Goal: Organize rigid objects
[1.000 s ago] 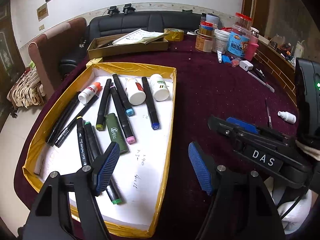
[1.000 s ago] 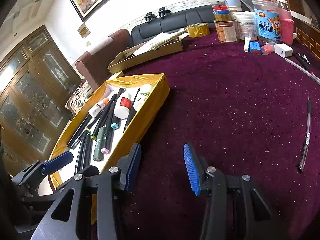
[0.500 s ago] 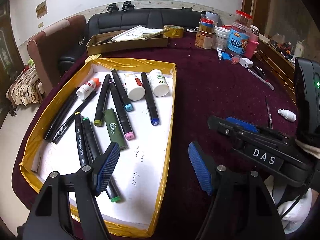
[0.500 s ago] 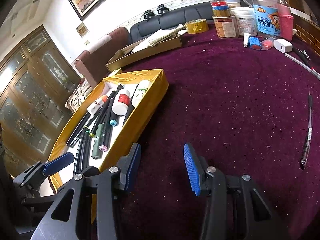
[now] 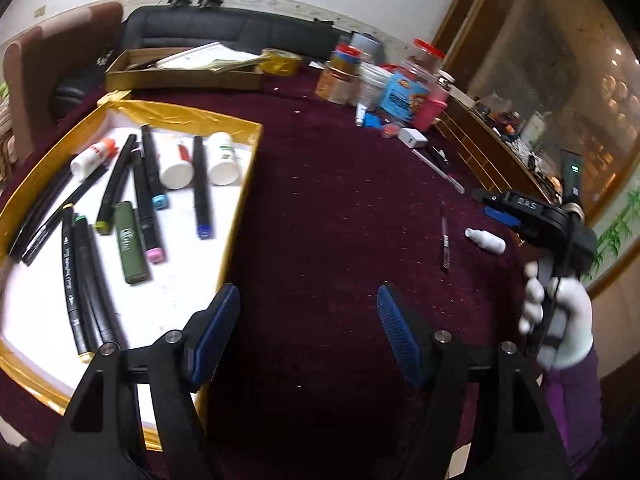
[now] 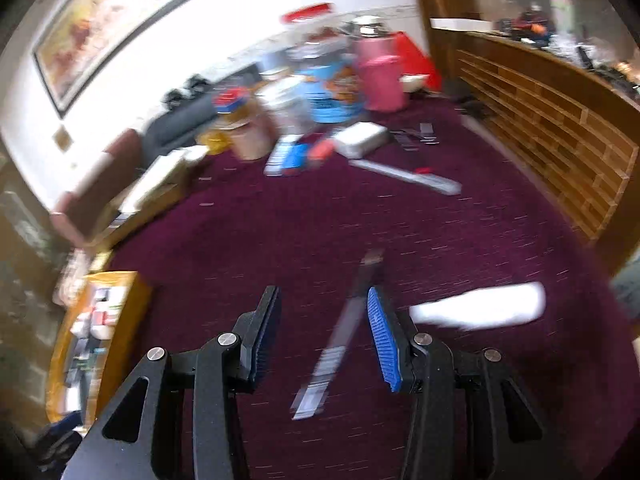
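Observation:
A gold-rimmed tray point(image 5: 240, 200) on the purple table holds several markers point(image 5: 200, 188), a green lighter point(image 5: 130, 242) and white bottles point(image 5: 222, 158). A dark pen point(image 5: 445, 244) and a small white bottle point(image 5: 485, 240) lie loose on the cloth to the right. My left gripper point(image 5: 308, 332) is open and empty beside the tray's right edge. My right gripper point(image 6: 320, 338) is open and empty just above the blurred pen point(image 6: 340, 336), with the white bottle point(image 6: 480, 306) to its right. It also shows in the left wrist view point(image 5: 504, 210), near the bottle.
Jars, a blue tub and a pink bottle point(image 5: 430, 108) crowd the table's far side with a white charger point(image 5: 414, 136). A cardboard box point(image 5: 180, 74) with papers stands at the back left. A long pen point(image 6: 404, 176) lies beyond. A wooden ledge point(image 6: 560, 132) borders the right.
My right gripper has swung right, away from the tray, to over the pen and white bottle. My left gripper has turned right, so the tray now sits to its left.

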Action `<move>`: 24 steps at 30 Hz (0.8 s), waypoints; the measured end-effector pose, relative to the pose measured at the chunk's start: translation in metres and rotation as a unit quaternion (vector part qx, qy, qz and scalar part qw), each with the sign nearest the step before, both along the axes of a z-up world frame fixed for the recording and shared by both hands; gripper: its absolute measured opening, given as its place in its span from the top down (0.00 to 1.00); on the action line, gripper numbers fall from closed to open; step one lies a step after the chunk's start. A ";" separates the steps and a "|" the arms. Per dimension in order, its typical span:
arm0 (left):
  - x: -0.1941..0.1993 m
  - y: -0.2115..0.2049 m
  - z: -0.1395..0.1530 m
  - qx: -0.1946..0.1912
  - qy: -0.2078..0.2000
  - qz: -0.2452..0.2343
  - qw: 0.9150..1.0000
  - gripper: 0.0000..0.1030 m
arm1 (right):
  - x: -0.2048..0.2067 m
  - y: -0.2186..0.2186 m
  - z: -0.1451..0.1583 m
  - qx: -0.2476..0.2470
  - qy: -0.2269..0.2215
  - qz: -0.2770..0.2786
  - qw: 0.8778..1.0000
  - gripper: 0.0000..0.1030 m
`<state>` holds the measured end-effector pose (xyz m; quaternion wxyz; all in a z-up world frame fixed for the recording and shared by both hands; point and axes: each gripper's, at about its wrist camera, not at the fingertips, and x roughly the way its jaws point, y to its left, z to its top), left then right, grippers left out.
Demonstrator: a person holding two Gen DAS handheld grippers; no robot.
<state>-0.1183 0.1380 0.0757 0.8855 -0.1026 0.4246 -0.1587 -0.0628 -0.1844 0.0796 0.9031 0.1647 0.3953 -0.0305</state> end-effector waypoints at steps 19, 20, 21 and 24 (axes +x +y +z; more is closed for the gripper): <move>0.003 -0.009 -0.007 0.011 0.013 0.007 1.000 0.31 | 0.026 0.054 -0.057 -0.026 0.086 0.037 0.995 0.93; 0.003 -0.010 -0.008 0.011 0.015 0.005 1.000 0.31 | 0.022 0.062 -0.057 0.005 0.088 0.054 0.995 0.93; 0.003 -0.011 -0.009 0.010 0.017 0.003 1.000 0.31 | 0.019 0.067 -0.058 0.023 0.089 0.064 0.994 0.93; 0.003 -0.011 -0.010 0.008 0.019 0.000 1.000 0.31 | 0.017 0.087 -0.062 0.093 0.095 0.104 0.986 0.92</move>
